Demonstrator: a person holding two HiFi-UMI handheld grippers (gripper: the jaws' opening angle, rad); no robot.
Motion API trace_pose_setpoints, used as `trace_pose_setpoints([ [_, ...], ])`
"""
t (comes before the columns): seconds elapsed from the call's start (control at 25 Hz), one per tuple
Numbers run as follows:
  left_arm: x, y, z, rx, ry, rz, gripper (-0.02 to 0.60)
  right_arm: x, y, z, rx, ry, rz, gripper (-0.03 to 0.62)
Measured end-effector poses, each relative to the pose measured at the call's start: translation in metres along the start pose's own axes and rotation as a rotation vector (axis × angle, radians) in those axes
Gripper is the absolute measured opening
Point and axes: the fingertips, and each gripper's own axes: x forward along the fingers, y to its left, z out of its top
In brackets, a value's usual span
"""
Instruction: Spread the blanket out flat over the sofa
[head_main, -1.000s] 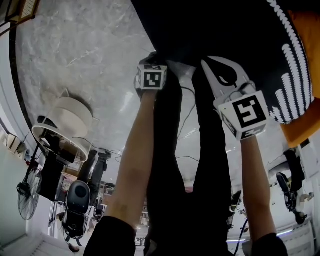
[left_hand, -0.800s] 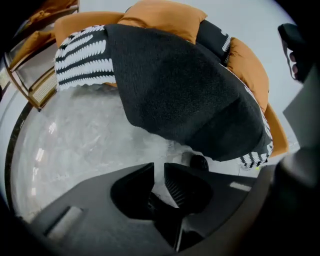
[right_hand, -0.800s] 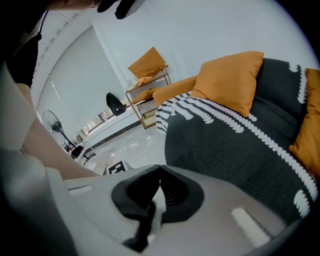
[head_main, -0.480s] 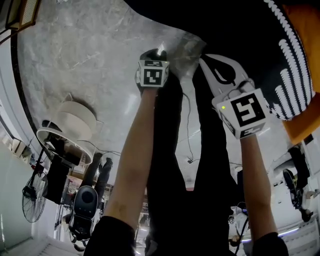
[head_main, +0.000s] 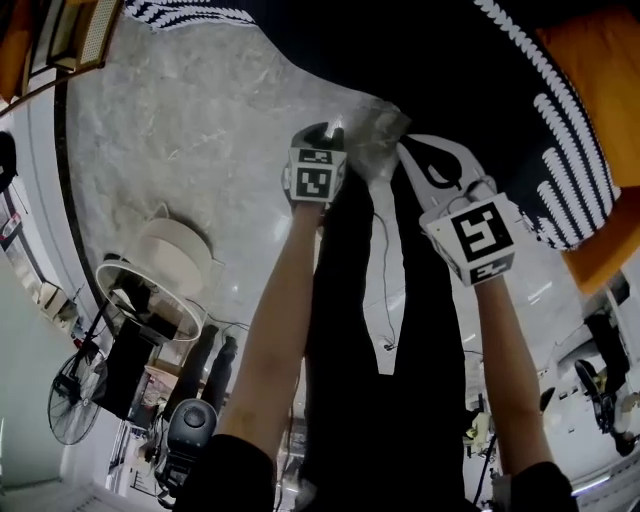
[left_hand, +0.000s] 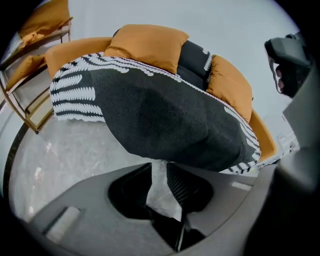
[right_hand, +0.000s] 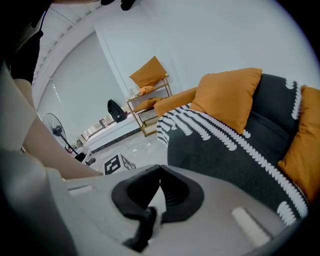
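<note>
Two claws are held out toward the front of the sofa (left_hand: 75, 50), one on each bare forearm. The dark blanket (left_hand: 165, 115) with white dashed borders lies over the sofa's seat. It runs up the sofa's back between two orange cushions (left_hand: 147, 45). Its near part bulges out past the sofa's front edge, above the pale marble floor (left_hand: 65, 145).

The left claw (left_hand: 160, 162) is released. Its jaws have just been opening and stand apart, with only floor showing through the gap. The blanket's front edge hangs just beyond the tips, and no fabric lies between the pads. In the head view the left claw (head_main: 325, 128) points down at the floor in front of the sofa, close to the blanket's (head_main: 450, 60) hem, with its marker cube (head_main: 315, 180) facing up.

The right claw (right_hand: 159, 170) is clenched. Its jaw tips meet and no cloth can be seen between them. The blanket (right_hand: 225, 155) on the sofa's seat lies just past the tips, under an orange cushion (right_hand: 227, 95). From above, the right claw (head_main: 402, 145) sits beside the left one at the sofa's front.

Off the sofa's far end stands a metal rack (right_hand: 147, 107) holding more orange cushions. A fan (head_main: 70, 400) stands on the floor well away from the sofa.
</note>
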Motion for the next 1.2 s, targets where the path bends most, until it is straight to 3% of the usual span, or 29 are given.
trace_pose_setpoints([
  [0.48,-0.073,-0.026,0.076,0.002,-0.063,0.036,0.094,-0.076,-0.016,0.059,-0.009,-0.078,-0.012,0.003],
  [0.8,-0.119,-0.066,0.122,-0.044,-0.12,0.067,0.094,-0.132,-0.039,0.069,0.021,-0.108,0.0,0.003],
  [1.2,-0.175,-0.124,0.187,0.106,-0.158,0.048,0.094,-0.211,-0.068,0.103,0.052,-0.209,-0.084,0.003],
])
